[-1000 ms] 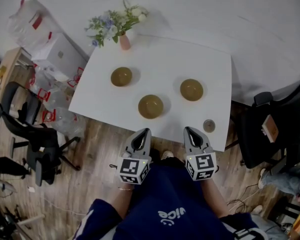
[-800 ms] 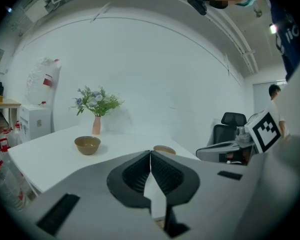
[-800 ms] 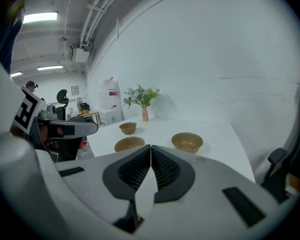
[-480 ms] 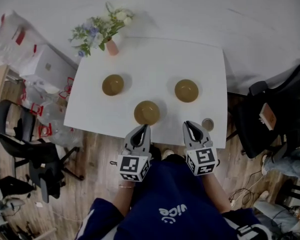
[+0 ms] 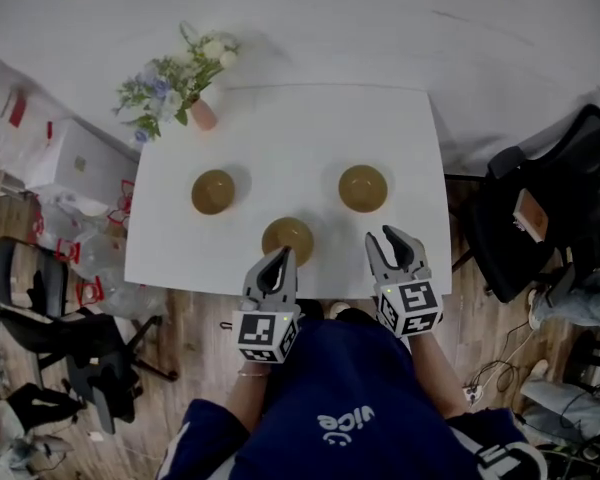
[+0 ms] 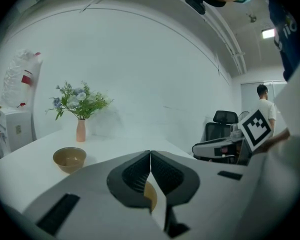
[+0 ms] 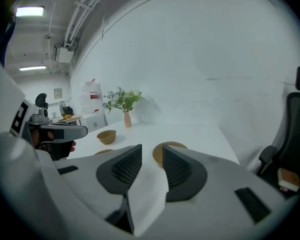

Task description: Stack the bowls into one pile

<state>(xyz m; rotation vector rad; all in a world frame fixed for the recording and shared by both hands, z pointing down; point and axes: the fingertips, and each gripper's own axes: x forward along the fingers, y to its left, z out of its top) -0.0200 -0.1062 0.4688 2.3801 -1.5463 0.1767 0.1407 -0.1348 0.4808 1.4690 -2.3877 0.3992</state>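
bowls: three, none stacked yet, all upright and well apart on the white table (image 5: 310, 128). landmark = pink vase (image 5: 202, 114) at the table's far corner.
- near bowl (image 5: 213, 191): closest to the vase
- mid bowl (image 5: 287, 238): further from the vase, by the person's edge
- far bowl (image 5: 363, 188): furthest from the vase, across the table

handling, my read: small, round, deep-walled, tan-olive, smooth with a dull sheen. they look rigid and all one size, so they should nest cleanly. can't tell ceramic from plastic, so treat them as chippable and lower them in, no dropping. probably light, one gripper per bowl should do. the smooth curved wall will be slippery. best hold is the rim, one pad inside and one outside, on the side facing away from the vase, since that's where the grippers come in from.

tools:
- left gripper (image 5: 283, 258): jaws pressed together, nothing pinched. tips sit at the mid bowl's side away from the vase. its rim shows below the ribbed pads (image 6: 137, 176), contact unclear.
- right gripper (image 5: 395, 246): jaws have just been opening, now spread, nothing between them. far bowl lies straight beyond the gap, not reached yet.

table top is flat and matte.
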